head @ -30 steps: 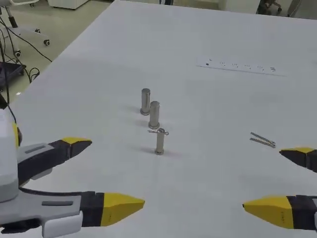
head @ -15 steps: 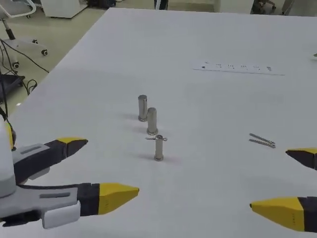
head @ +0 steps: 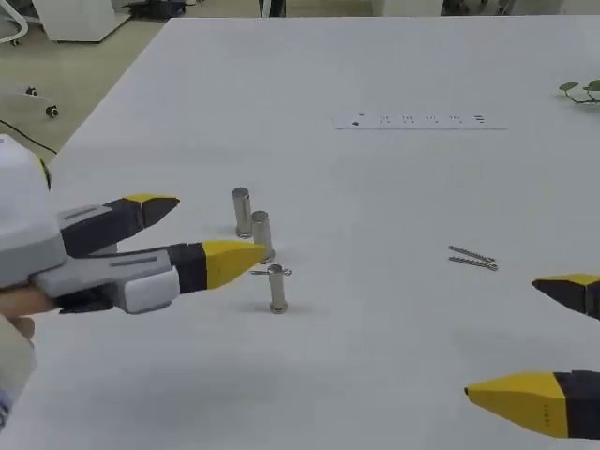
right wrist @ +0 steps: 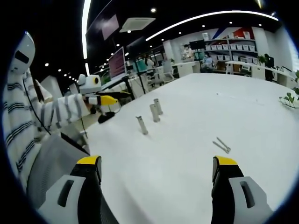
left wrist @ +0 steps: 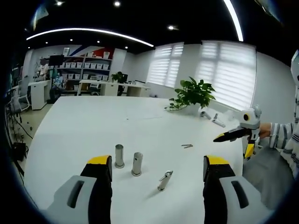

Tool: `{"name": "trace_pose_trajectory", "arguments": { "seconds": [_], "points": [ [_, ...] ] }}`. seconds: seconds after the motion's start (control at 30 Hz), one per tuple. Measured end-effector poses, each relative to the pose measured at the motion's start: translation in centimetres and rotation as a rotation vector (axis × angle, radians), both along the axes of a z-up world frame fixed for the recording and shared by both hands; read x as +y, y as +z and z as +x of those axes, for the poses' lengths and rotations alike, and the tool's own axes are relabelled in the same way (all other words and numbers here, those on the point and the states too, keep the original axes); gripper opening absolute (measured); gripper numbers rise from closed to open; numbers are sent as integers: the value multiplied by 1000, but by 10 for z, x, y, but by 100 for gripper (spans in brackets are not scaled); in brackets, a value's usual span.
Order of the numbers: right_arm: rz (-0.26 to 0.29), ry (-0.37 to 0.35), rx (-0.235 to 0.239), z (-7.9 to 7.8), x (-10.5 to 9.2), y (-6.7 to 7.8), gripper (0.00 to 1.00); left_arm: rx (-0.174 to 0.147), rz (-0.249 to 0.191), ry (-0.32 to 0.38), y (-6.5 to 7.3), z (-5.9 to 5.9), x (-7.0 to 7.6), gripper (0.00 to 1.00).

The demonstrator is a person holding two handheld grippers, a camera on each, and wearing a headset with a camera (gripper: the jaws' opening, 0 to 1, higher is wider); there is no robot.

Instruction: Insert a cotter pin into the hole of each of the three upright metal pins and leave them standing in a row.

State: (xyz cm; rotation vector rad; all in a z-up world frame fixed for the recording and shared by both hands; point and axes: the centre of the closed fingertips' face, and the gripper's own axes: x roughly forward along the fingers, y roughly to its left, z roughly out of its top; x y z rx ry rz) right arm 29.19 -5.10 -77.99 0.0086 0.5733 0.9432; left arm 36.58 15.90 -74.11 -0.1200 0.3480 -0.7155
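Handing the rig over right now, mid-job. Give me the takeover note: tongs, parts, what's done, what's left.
Left tongs: open, empty, aimed at the pin row.
Right tongs: open, empty, low on the right.
Three pins stand in a row on the table; two loose cotter pins lie to their right.
Done: nearest pin carries its cotter pin.
Left: middle pin and far pin, one each.

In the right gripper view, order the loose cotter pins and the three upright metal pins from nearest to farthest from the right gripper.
1. Loose silver cotter pins, lying off to the right.
2. Upright silver metal pin carrying a cotter pin, front of the row.
3. Middle bare metal pin.
4. Far bare metal pin, row's end.
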Motion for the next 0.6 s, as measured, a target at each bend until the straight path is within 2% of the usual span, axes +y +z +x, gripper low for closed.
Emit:
{"name": "trace_pose_trajectory", "arguments": {
  "seconds": [0.13, 0.23, 0.37, 0.47, 0.6],
  "points": [
    [-2, -10, 6, 0, -3, -1, 100, 17, -6, -1, -1, 16, -7, 75],
    [-5, -14, 12, 0, -5, -3, 100, 31, 31, -14, -10, 24, -13, 71],
    [-5, -17, 21, 0, -6, -5, 100, 50, 40, -27, -18, 33, -19, 63],
    [-7, -18, 27, 1, -6, -7, 99, 56, 74, -28, -27, 41, -21, 59],
    [-7, -15, 33, 1, -5, -8, 99, 80, 54, -26, -33, 48, -22, 54]
  ]
}}
